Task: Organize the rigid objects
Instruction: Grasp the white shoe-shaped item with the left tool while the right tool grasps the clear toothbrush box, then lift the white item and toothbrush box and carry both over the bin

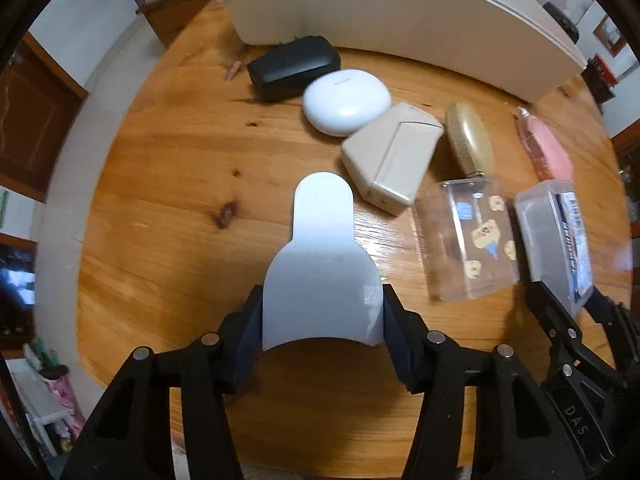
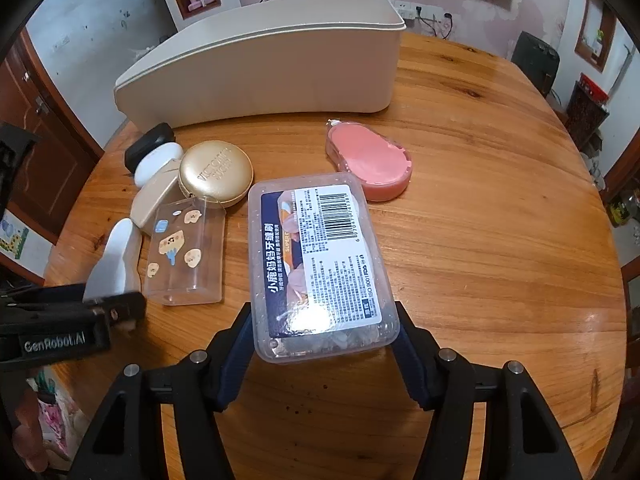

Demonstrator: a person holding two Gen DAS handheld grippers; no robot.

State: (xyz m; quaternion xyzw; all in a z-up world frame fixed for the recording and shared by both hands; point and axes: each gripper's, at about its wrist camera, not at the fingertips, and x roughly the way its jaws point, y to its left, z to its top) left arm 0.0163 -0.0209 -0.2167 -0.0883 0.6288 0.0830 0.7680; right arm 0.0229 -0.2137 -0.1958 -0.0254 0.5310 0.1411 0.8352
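Note:
My left gripper (image 1: pixel 323 300) is shut on the wide base of a pale grey, bottle-shaped flat piece (image 1: pixel 320 240), whose narrow end points away over the wooden table (image 1: pixel 168 200). In the right wrist view the same piece (image 2: pixel 116 252) shows at the left, with the left gripper (image 2: pixel 112 312) clamped on it. My right gripper (image 2: pixel 322 312) is shut on the near end of a clear lidded box with a barcode label (image 2: pixel 316 256). That box (image 1: pixel 556 232) also appears at the right edge of the left wrist view.
A long cream bin (image 2: pixel 260 72) stands at the back of the table. In front of it lie a black case (image 1: pixel 292 66), a white oval case (image 1: pixel 346 102), a beige box (image 1: pixel 392 156), a gold compact (image 2: pixel 216 172), a clear cartoon-print box (image 2: pixel 184 248) and a pink case (image 2: pixel 372 164).

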